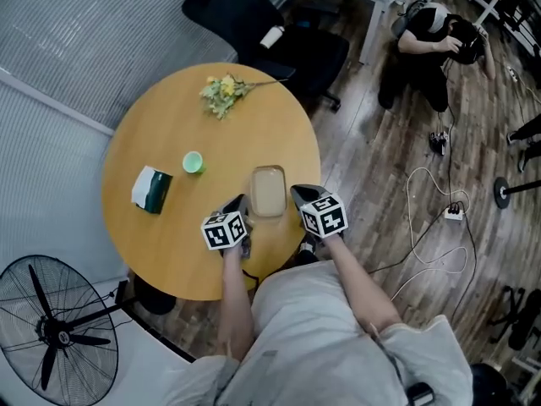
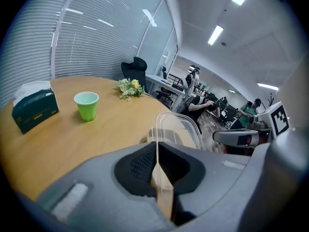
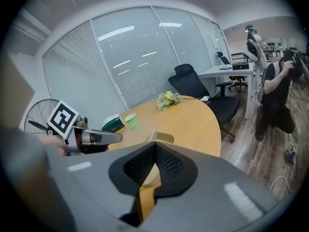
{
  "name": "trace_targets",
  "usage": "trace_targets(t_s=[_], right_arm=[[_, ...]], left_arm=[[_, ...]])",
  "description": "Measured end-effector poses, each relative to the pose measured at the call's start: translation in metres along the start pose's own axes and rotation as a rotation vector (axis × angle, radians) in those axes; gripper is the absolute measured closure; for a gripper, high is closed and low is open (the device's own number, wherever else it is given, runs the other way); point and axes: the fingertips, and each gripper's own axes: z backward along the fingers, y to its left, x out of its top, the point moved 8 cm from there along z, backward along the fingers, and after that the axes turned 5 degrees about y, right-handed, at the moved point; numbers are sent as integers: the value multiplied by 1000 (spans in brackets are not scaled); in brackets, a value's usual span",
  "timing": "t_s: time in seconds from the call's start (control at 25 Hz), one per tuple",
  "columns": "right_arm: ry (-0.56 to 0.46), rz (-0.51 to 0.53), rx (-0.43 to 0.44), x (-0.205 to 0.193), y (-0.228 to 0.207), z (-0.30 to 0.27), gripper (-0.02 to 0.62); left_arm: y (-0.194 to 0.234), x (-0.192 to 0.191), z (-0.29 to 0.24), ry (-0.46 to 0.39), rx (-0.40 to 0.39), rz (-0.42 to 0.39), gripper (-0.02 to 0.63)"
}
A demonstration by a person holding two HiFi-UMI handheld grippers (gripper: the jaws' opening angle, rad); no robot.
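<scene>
Clamped tight with the left gripper (image 2: 157, 153) on the thin left rim of one clear plastic container (image 1: 268, 191), with nothing but that edge between the closed jaws. Pinched likewise with the right gripper (image 3: 155, 153) on the opposite rim, closed down to a thin slit. Gripped so from both sides over the near part of the round wooden table (image 1: 169, 252), just in front of the person. Rectangular with rounded corners, with the long axis running away from the person toward the table's middle, and the short ends near and far. Beyond and to the left, one green cup (image 1: 193, 162), upright, and one dark green tissue box (image 1: 152, 190) with white tissue at its top, near each other but apart. At the far edge, one bunch of yellow flowers (image 1: 221, 93), stems pointing right toward one black office chair (image 1: 287, 41). On the floor at lower left, one standing fan (image 1: 51, 332); well off to the far right, one crouched person (image 1: 427, 45).
</scene>
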Motion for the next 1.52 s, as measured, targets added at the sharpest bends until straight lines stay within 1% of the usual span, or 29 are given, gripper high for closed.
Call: trace_targets(t_s=[0.12, 0.28, 0.52, 0.84, 1.08, 1.28, 1.44, 1.52], right_arm=[[3, -11, -15, -11, 5, 6, 595], [-1, -45, -38, -26, 12, 15, 597], [-34, -89, -69, -43, 33, 33, 597], [-35, -145, -114, -81, 63, 45, 595], [-98, -139, -153, -100, 88, 53, 595], [-112, -132, -165, -115, 111, 60, 595], [-137, -135, -182, -124, 122, 65, 595], [-135, -130, -191, -132, 129, 67, 597]], left_arm=[[1, -6, 5, -13, -19, 18, 588], [-3, -15, 16, -20, -49, 19, 588], [-6, -32, 33, -13, -90, 22, 588], [-4, -54, 64, -1, -133, 12, 586], [4, -76, 92, -20, -149, 28, 588], [8, -93, 111, -29, -172, 44, 588], [8, -99, 122, -44, -188, 34, 588], [10, -103, 130, -60, -193, 43, 586]])
